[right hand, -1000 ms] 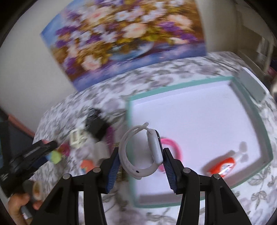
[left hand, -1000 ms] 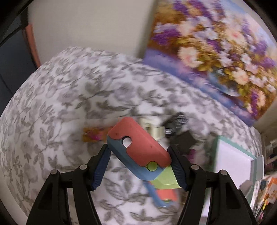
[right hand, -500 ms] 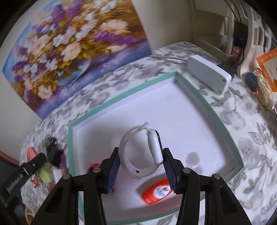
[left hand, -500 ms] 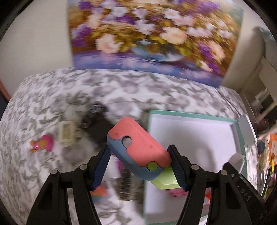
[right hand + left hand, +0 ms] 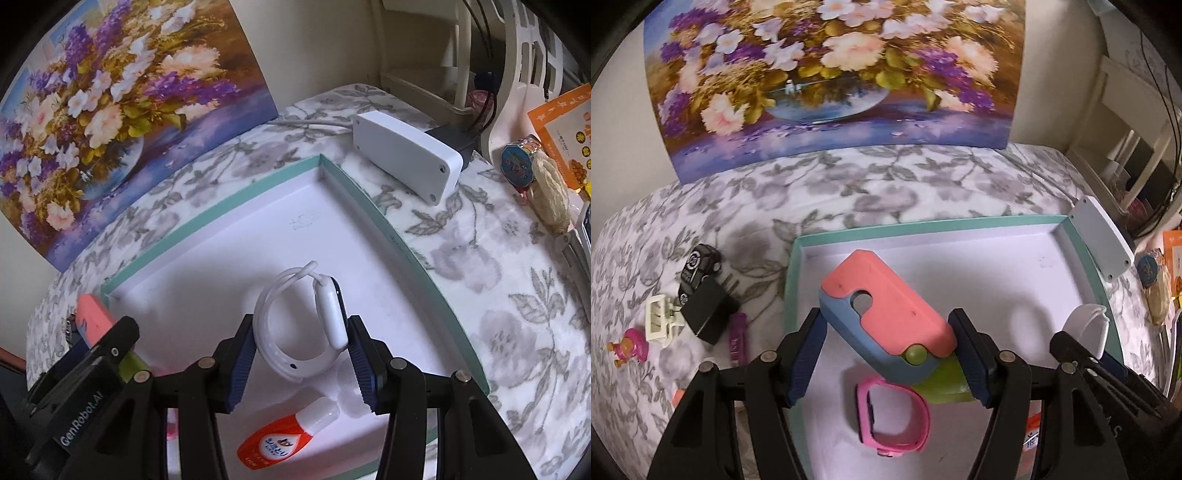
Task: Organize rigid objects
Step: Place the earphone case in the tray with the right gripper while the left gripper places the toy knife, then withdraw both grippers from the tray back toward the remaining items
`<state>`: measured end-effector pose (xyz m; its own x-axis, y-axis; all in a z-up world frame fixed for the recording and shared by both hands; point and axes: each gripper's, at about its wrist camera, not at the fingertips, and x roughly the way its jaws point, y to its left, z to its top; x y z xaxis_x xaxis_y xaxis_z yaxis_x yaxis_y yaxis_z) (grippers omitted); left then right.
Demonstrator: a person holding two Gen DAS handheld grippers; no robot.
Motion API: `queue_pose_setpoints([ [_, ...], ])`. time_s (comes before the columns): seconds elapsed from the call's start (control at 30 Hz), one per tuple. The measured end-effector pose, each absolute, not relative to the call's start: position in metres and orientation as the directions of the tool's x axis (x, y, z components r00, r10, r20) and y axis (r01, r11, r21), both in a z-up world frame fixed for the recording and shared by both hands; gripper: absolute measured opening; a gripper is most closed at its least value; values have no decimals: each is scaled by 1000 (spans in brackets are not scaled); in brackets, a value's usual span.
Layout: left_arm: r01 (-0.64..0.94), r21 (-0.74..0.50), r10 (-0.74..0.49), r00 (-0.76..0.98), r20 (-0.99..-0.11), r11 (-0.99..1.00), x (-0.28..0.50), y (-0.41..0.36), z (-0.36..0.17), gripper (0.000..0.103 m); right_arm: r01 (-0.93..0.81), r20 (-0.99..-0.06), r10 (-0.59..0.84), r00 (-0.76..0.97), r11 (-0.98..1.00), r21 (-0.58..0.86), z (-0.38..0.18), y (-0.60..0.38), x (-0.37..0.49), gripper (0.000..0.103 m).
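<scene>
The pink, blue and green plastic toy block (image 5: 886, 314) is squeezed between the 2 fingers of the left tool (image 5: 886, 354), up over the white box with the teal rim (image 5: 923, 226). The right tool (image 5: 301, 363) is clamped on a white watch with a round white band (image 5: 295, 325), and it hangs over the same box. A pink watch (image 5: 892, 419) and a small orange and white bottle (image 5: 284, 435) lie inside the box. Left of the box, on the flowery desk (image 5: 738, 206), sit a black toy car (image 5: 700, 267), a black plug (image 5: 709, 314), a cream clip (image 5: 661, 319) and a little pink toy (image 5: 628, 347).
</scene>
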<state>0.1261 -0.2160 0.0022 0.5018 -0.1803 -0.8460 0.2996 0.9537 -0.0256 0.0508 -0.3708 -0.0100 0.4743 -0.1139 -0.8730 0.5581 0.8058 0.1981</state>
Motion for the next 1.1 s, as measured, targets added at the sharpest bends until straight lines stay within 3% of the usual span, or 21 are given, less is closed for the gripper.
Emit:
queue_pose_setpoints([
  [0.43,273,-53,-183,475,-861,960,131,-206,4,70,541,-883,-126,451,826,159,-12,-366,54,56],
  [0.83,192,-32,-120,466,-876,981,136,-178,3,87,511,-884,-138,446,851,125,-10,-355,58,76],
  [1.03,129,-22,-81,467,-880,991,138,-152,7,95,490,-873,-163,460,866,97,-3,-342,58,100],
  [1.1,105,-21,-67,463,-884,994,138,-141,9,95,484,-866,-175,469,871,86,0,-337,57,103],
])
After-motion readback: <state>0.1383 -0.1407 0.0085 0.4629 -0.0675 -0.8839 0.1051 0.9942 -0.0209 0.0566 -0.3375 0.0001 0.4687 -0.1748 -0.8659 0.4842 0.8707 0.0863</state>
